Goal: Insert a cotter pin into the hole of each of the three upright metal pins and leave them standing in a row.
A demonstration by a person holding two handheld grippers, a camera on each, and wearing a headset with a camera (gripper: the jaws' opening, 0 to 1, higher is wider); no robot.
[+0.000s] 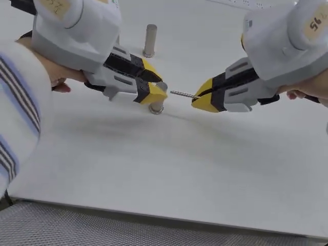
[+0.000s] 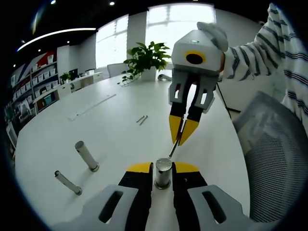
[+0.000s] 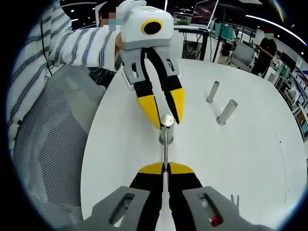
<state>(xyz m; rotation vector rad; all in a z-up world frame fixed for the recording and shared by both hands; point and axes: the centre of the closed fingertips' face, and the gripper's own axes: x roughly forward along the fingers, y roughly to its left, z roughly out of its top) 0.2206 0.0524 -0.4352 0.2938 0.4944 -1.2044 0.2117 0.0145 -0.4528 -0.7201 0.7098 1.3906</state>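
My left gripper (image 1: 155, 90) (image 2: 163, 168) is shut on an upright metal pin (image 1: 158, 99) (image 2: 163, 173) (image 3: 166, 127) standing on the white table (image 1: 164, 164). My right gripper (image 1: 201, 99) (image 3: 165, 168) is shut on a thin cotter pin (image 1: 183, 94) (image 3: 165, 149) (image 2: 174, 147). The cotter pin points at the top of the held pin, its tip just short of or touching it. A second upright pin (image 1: 150, 40) (image 2: 86, 155) (image 3: 226, 111) stands farther back. A third pin (image 2: 67, 182) (image 3: 212, 91) stands beyond that.
Two spare cotter pins (image 2: 141, 119) lie on the table farther off, with a long ruler-like strip (image 2: 91, 107) to their left. A mesh chair (image 3: 57, 144) stands at the table's edge. A potted plant (image 2: 147, 57) stands at the far end.
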